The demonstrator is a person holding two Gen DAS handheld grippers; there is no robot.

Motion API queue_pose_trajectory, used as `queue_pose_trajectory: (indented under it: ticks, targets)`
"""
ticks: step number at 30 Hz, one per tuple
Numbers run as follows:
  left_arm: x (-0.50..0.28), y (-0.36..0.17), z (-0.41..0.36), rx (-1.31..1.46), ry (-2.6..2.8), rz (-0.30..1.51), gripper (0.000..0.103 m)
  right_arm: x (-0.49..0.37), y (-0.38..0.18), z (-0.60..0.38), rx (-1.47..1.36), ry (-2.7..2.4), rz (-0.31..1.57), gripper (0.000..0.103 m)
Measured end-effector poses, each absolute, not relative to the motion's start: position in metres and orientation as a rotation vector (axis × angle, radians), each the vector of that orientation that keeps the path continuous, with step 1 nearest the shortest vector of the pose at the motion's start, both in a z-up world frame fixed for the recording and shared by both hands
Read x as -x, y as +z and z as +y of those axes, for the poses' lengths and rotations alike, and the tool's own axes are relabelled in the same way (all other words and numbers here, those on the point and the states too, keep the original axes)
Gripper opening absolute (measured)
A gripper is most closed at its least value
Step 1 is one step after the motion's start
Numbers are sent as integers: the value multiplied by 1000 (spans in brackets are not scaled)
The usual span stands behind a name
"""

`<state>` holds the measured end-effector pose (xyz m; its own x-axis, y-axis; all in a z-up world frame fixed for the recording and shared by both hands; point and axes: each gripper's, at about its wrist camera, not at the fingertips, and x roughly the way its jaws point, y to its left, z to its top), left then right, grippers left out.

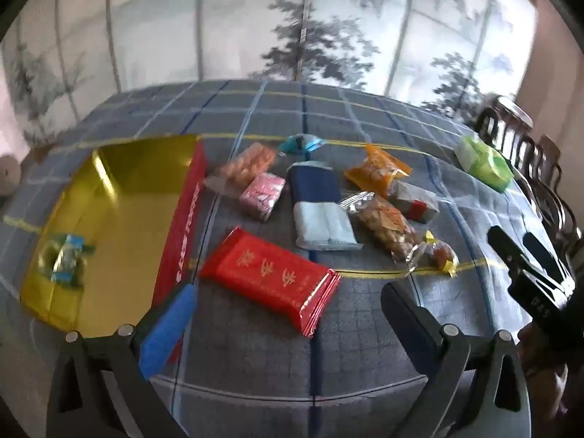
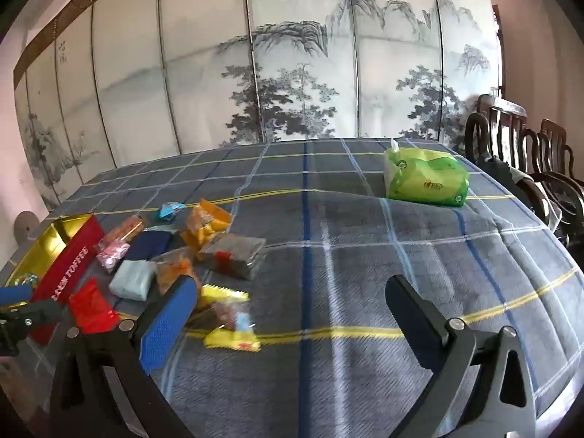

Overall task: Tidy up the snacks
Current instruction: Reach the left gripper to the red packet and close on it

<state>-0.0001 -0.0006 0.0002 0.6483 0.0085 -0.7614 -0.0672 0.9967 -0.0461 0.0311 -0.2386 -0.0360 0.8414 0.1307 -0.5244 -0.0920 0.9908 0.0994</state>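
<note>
Several snack packets lie on a blue plaid tablecloth [image 1: 255, 346]. A gold-lined red toffee box [image 1: 120, 219] stands at the left and holds one blue-wrapped candy [image 1: 67, 259]. A red packet [image 1: 270, 281] lies just ahead of my left gripper [image 1: 288, 321], which is open and empty above the cloth. My right gripper [image 2: 292, 310] is open and empty, right of the pile, beside a yellow-edged candy packet [image 2: 230, 325]. The right gripper also shows in the left wrist view [image 1: 529, 255].
A blue packet [image 1: 314, 186], a pale blue packet [image 1: 325, 224], pink packets [image 1: 261, 193], an orange packet [image 1: 377, 169] and a nut bag [image 1: 387, 226] lie mid-table. A green tissue pack [image 2: 425, 177] lies far right. Dark chairs [image 2: 529, 160] line the right edge. A painted screen [image 2: 292, 73] stands behind.
</note>
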Motion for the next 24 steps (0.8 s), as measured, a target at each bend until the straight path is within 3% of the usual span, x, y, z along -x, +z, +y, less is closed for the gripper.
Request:
queue_pose_trajectory:
  ticks: [4,6,15,24]
  targets:
    - [0,0,-8,54,44,855,103,-25,-47,-230,-69,110,597,103]
    - [-3,-4,-8,68,46,876,103,-52,-54,-251,-117,149,702,103]
    - [-7,-16,-16,90,105,862,103,-59,-60,-250,-84,163,673,103]
    - [-41,-12,-10,183,183,988,103,-58,-59,-246,-69,179,652,103]
